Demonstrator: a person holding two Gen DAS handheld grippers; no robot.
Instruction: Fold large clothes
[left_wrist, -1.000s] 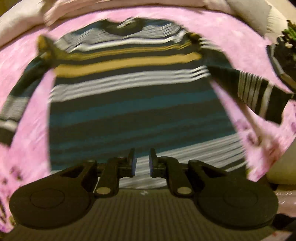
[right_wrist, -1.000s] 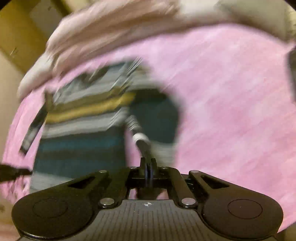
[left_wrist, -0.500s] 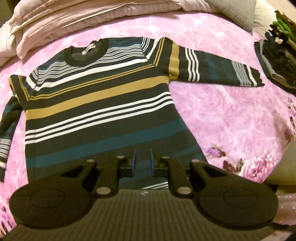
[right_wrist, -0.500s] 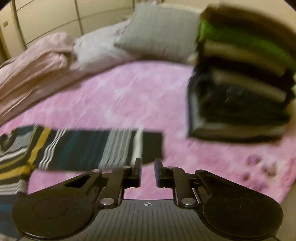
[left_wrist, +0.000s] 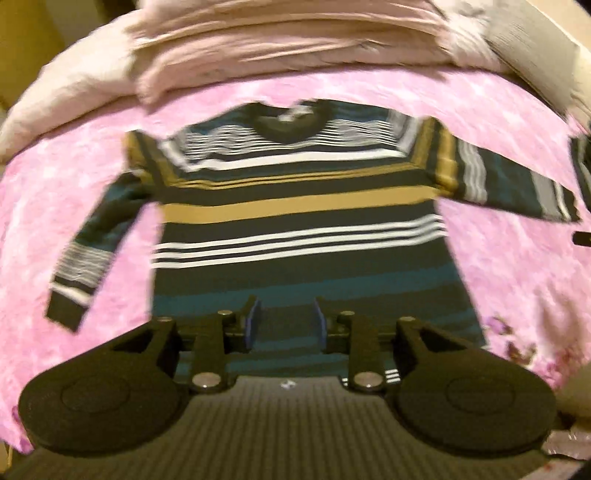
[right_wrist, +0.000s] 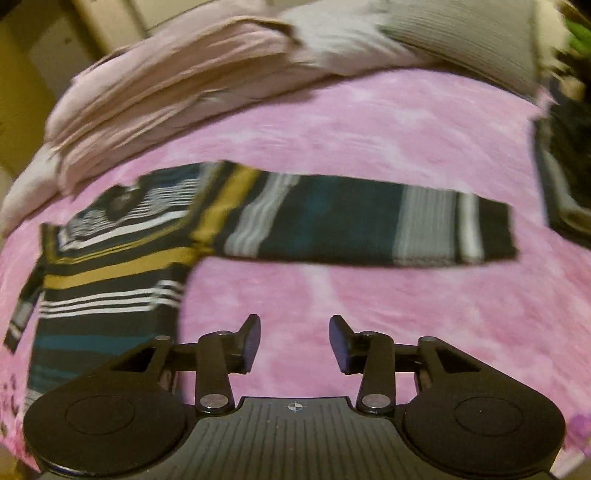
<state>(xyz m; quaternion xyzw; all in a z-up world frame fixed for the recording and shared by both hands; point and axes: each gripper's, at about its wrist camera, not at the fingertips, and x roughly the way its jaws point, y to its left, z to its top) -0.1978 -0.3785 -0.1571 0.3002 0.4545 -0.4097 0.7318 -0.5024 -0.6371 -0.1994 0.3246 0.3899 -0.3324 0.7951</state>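
Striped sweater (left_wrist: 299, 236) spread flat on pink bed cover (right_wrist: 369, 122), folded bedding (left_wrist: 288, 40) beyond, what looks like stacked clothes (right_wrist: 565, 162) at right, left tool (left_wrist: 284, 323) and right tool (right_wrist: 293, 341) both opening, empty, above fabric.

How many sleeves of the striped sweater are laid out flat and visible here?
2. One sleeve angles down along the sweater's left side in the left wrist view; the other sleeve stretches straight out right across the pink blanket.

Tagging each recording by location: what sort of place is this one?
Most likely a bedroom. The striped sweater lies spread flat on a pink bedspread, with rumpled pale bedding and a grey pillow piled at the far end.
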